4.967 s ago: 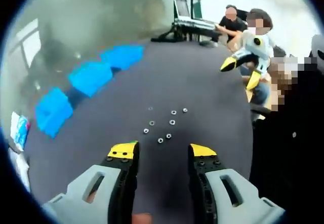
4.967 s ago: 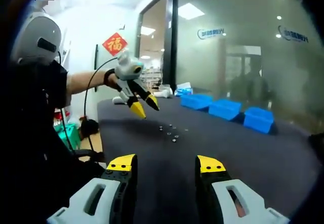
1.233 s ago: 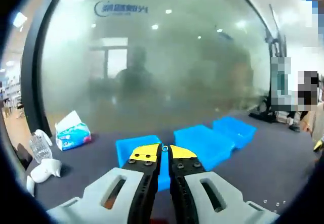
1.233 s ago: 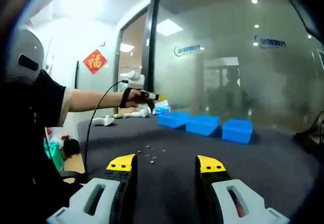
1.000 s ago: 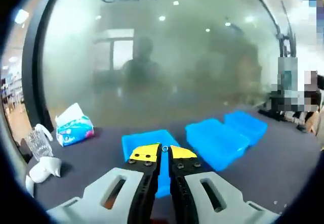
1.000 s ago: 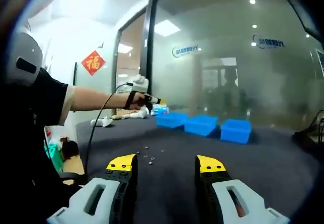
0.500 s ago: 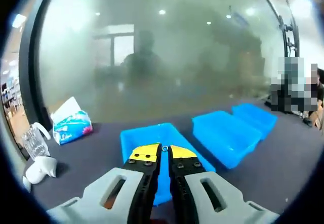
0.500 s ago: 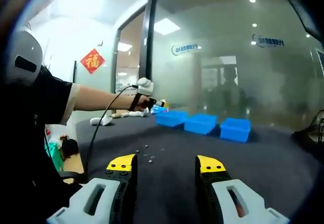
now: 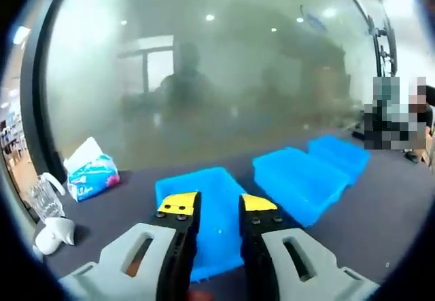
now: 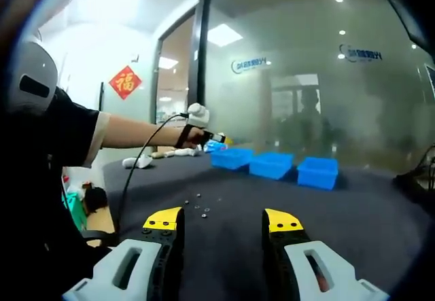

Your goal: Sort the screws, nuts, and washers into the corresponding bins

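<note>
In the left gripper view my left gripper (image 9: pixel 219 204) stands open just above the nearest of three blue bins (image 9: pixel 212 227), with nothing between its yellow tips. A second bin (image 9: pixel 299 179) and a third bin (image 9: pixel 342 154) lie to the right. The right gripper view has the left gripper (image 10: pixel 206 134) at the end of a person's outstretched arm, over the leftmost bin (image 10: pixel 231 158). Several small nuts and washers (image 10: pixel 198 210) lie loose on the dark table (image 10: pixel 353 213). My right gripper (image 10: pixel 223 221) is open and empty, low over the table, short of the parts.
A tissue pack (image 9: pixel 90 176), a clear cup (image 9: pixel 43 200) and a white object (image 9: pixel 56 233) sit left of the bins. A frosted glass wall (image 9: pixel 224 83) rises behind them. The person's dark sleeve (image 10: pixel 47 151) takes up the left of the right gripper view.
My left gripper was shut on a small nut over the first bin; now its jaws are apart and the nut is gone from between them. The right gripper has stayed put.
</note>
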The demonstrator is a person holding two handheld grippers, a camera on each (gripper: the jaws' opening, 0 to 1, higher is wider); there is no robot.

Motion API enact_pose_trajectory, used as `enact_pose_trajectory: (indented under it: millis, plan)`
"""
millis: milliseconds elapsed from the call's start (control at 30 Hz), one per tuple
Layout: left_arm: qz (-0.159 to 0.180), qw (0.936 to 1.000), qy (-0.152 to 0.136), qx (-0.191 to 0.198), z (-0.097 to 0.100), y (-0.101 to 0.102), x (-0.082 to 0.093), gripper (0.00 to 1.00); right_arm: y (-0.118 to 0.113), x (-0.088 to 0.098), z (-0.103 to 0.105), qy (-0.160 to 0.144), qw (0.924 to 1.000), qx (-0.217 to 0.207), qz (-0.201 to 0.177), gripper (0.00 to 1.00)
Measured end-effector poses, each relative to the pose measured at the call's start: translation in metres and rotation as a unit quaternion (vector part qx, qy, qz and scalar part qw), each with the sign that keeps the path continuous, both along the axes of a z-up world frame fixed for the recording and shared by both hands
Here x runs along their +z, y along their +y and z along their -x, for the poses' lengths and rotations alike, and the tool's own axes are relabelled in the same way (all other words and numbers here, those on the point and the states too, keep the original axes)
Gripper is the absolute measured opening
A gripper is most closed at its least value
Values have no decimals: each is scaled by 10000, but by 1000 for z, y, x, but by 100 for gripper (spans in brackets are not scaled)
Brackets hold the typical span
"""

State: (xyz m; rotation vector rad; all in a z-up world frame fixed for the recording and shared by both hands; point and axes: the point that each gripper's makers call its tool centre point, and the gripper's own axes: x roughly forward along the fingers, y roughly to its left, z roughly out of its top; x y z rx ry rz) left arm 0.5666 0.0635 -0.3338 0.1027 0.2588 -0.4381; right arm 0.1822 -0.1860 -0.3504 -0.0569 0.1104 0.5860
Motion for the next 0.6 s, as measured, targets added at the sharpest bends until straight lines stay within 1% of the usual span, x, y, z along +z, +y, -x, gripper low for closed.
enact_pose_trajectory:
  millis: [100,233,333,433,600]
  plan:
    - [123,9999,-36,-23,6,-1,4,24,-1,-1,-1,4,10000,-4,-2,42]
    - [369,9990,-164,-195,25,-6,17,27,-1,-1,-2,7,10000,-3,-21,42]
    - [512,9980,-234,-291,42,-7,25,29,1,-2,-2,6,10000,-1,-36,42]
    - [637,9965,-362,-406,61,-8,35,31,2,-2,-3,7,10000,1,-55,42]
    - [629,9952,-537,-528,93,-6,44,31,3,0,-4,-21,10000,10,-68,42]
